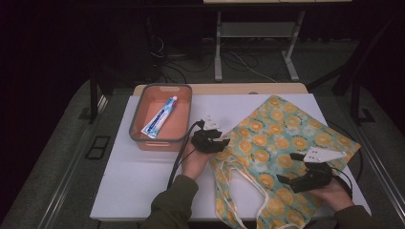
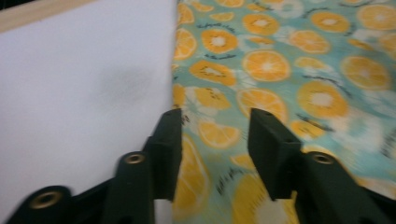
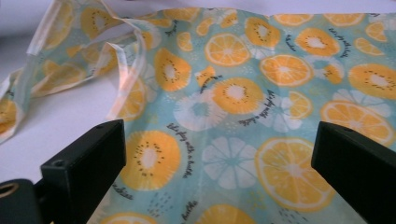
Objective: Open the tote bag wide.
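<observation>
A cloth bag [image 1: 277,129] printed with orange slices on pale teal lies flat on the right half of the white table [image 1: 138,176], its white-edged handles [image 1: 239,176] trailing toward the front. My left gripper [image 1: 223,141] hovers at the bag's left edge, jaws apart. In the left gripper view that gripper [image 2: 215,116] is open, and the bag's edge [image 2: 280,70] lies flat beneath the gap. My right gripper [image 1: 288,168] is over the bag's front right part. Its jaws stand wide open [image 3: 219,135] above the fabric [image 3: 233,60], with nothing between them.
An orange basin with a grey rim [image 1: 184,114] stands at the back left of the table and holds a tube of toothpaste [image 1: 160,118]. A black cable [image 1: 177,162] runs back from the left gripper. Bare white table lies in front of the basin.
</observation>
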`<state>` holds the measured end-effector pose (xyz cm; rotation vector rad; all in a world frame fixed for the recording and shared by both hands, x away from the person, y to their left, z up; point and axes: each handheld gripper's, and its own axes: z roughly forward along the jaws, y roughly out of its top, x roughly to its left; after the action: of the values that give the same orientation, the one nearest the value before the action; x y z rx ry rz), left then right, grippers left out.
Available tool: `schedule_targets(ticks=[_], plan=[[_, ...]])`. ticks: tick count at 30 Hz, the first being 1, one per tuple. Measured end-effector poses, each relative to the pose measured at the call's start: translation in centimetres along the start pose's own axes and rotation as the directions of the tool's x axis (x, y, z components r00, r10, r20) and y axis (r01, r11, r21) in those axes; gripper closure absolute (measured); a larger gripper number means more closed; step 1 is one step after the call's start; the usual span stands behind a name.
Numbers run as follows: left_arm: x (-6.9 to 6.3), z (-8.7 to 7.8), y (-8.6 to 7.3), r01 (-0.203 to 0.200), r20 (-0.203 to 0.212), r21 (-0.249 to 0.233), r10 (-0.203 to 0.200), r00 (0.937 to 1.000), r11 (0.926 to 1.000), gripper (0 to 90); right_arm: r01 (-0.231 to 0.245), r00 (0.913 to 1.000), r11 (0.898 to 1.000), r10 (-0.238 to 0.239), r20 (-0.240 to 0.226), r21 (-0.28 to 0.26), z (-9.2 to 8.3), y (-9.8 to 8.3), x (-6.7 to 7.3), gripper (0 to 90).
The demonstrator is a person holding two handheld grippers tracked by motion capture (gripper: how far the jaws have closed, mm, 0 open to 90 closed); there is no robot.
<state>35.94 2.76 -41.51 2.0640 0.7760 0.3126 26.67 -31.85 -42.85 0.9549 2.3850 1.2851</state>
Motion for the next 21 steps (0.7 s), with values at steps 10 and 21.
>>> schedule_targets(ticks=[10, 21], plan=[[-1.7, -6.4, -3.8, -0.016, 0.091, -0.054, 0.021, 0.9956, 0.9984, 29.6, 0.013, 0.9979, 0.999, -0.011, -0.063, 0.045, 1.2, 1.4, 2.0, 7.3], [-0.2, -11.2, -9.0, 0.015, 0.091, -0.061, -0.009, 0.9958, 0.998, 6.9, 0.052, 0.9929, 0.99, -0.037, -0.113, 0.132, 4.1, 2.4, 3.9, 19.6]])
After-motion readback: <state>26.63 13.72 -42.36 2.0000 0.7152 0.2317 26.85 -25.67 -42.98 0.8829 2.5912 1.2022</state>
